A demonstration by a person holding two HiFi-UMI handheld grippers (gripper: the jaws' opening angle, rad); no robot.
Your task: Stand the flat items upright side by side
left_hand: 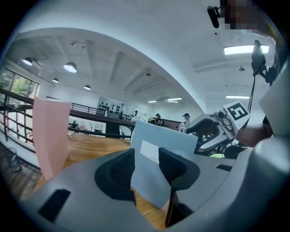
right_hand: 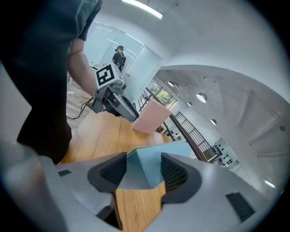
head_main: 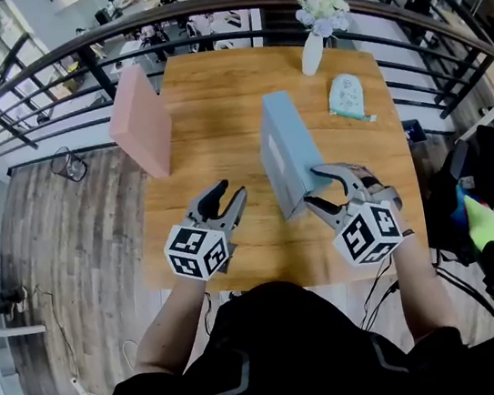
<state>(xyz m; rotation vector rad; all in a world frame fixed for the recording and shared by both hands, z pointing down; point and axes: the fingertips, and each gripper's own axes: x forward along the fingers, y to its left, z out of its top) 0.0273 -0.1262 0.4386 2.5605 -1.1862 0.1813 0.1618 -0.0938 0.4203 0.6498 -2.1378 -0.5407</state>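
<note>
Two boxes stood upright, well apart. The right tongs (head_main: 313,187) gripped the blue box (head_main: 288,153) by its near edge; dragging it toward the pink box (head_main: 141,120) could topple it. The left tongs (head_main: 232,190) gaped, empty.

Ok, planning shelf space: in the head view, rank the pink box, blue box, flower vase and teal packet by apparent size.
Largest: pink box and blue box, too alike to rank.
Then flower vase.
Smallest: teal packet.
</note>
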